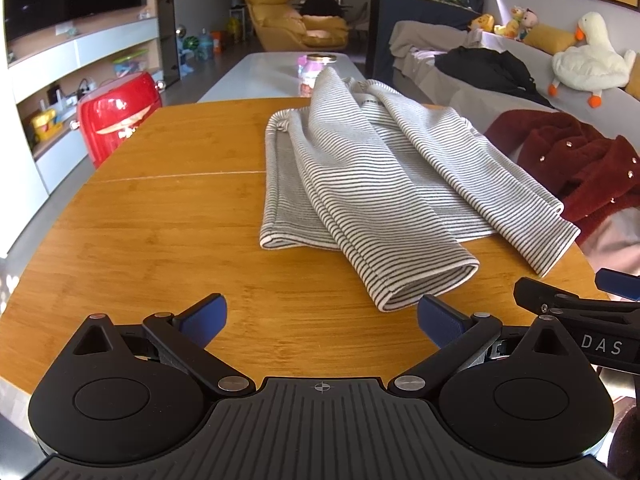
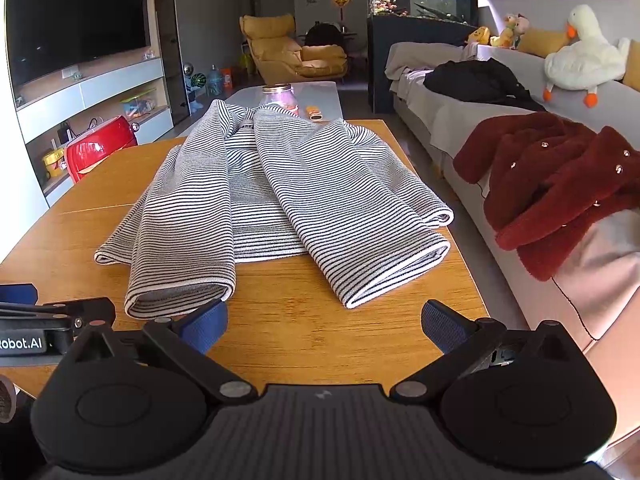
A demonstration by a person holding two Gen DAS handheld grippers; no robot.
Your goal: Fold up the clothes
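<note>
A black-and-white striped garment (image 1: 376,176) lies on the wooden table (image 1: 168,232), both sleeves folded in over the body with cuffs toward me. It also shows in the right wrist view (image 2: 256,200). My left gripper (image 1: 322,320) is open and empty, low over the table just short of the left sleeve cuff (image 1: 424,284). My right gripper (image 2: 324,326) is open and empty, near the table's front edge between the two cuffs; its left pad (image 2: 206,322) is close to the left cuff (image 2: 180,300). Each gripper's side shows in the other's view.
A dark red fluffy coat (image 2: 560,184) lies on the grey sofa (image 2: 452,116) right of the table. A red case (image 1: 116,120) stands at the left. A jar (image 2: 280,98) sits on a low table behind. A plush goose (image 1: 588,56) rests on the sofa back.
</note>
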